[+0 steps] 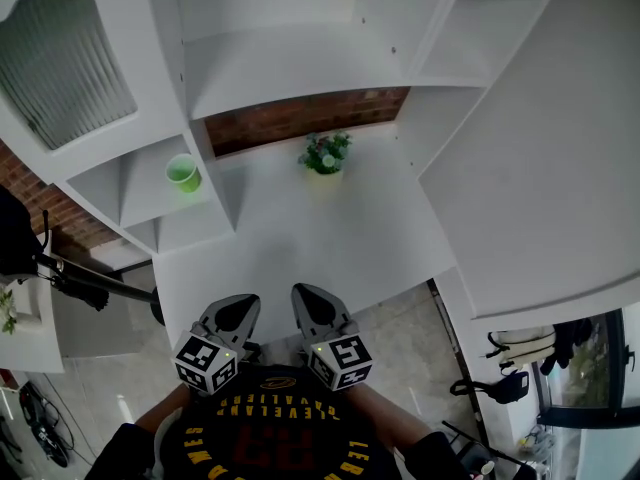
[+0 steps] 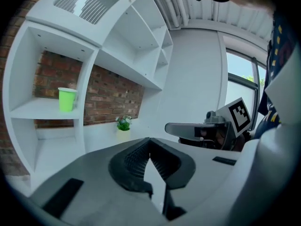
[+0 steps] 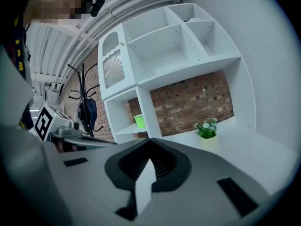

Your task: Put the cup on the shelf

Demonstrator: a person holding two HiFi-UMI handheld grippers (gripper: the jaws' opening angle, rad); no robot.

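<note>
The green cup (image 1: 183, 173) stands upright in a low compartment of the white shelf unit (image 1: 140, 208), at the left of the head view. In the left gripper view the cup (image 2: 67, 99) sits far off on its shelf board, and in the right gripper view the cup (image 3: 139, 121) shows small beside the brick wall. My left gripper (image 1: 243, 303) and right gripper (image 1: 304, 292) hang side by side at the near edge of the white counter (image 1: 300, 243), well short of the cup. Both are shut with nothing between the jaws, seen at left gripper (image 2: 149, 139) and right gripper (image 3: 149, 139).
A small potted plant (image 1: 325, 154) stands at the back of the counter against the brick wall. Upper shelf compartments (image 1: 290, 63) overhang the counter. A black coat stand (image 3: 87, 102) rises left of the unit. A white side panel (image 1: 540, 168) bounds the right.
</note>
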